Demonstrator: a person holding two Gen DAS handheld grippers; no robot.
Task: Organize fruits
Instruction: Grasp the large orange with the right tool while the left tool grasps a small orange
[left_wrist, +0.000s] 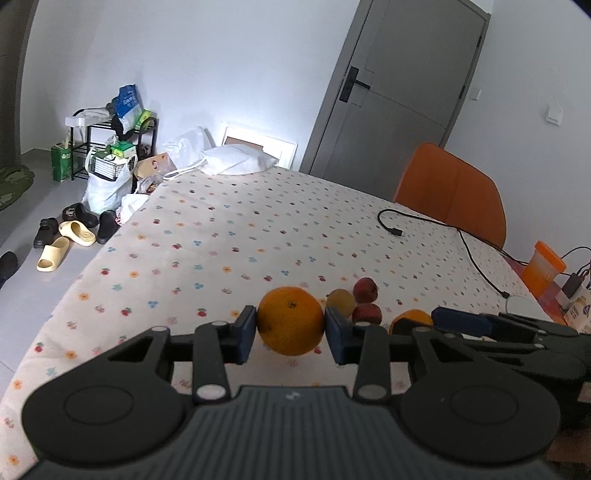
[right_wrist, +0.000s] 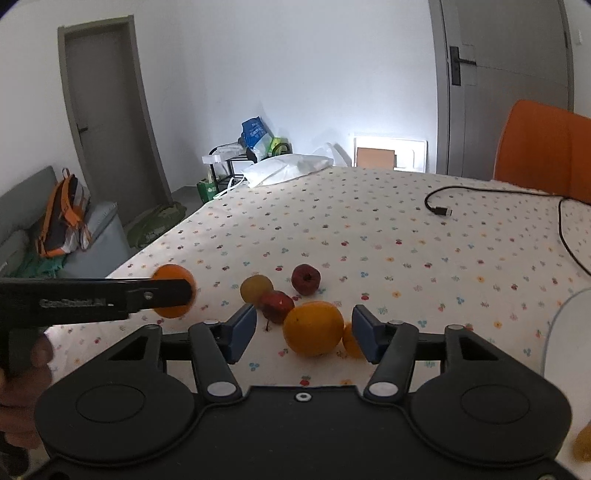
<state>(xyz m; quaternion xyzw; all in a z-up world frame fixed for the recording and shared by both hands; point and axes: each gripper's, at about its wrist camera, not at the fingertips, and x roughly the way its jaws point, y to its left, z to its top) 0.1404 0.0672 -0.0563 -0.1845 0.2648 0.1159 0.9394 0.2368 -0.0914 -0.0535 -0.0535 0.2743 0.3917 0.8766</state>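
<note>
We list: left gripper (left_wrist: 290, 326) jaws clamped on an orange (left_wrist: 290, 320) above the desk (left_wrist: 240, 229), right gripper (right_wrist: 303, 332) jaws open around a second orange (right_wrist: 313, 328), apples (right_wrist: 277, 304) at eleven o'clock.

Our left gripper (left_wrist: 290, 332) clamps an orange (left_wrist: 290, 320); our right gripper (right_wrist: 303, 338) stands apart around another orange (right_wrist: 313, 328), untouching.

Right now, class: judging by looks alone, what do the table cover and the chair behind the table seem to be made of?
Table cover: seems a matte woven cloth, printed with small coloured flowers; it drapes softly over the table edge. Chair: orange, smooth with a faint sheen and a stitched seam, so probably leather or a vinyl imitation; which cannot be told.
</note>
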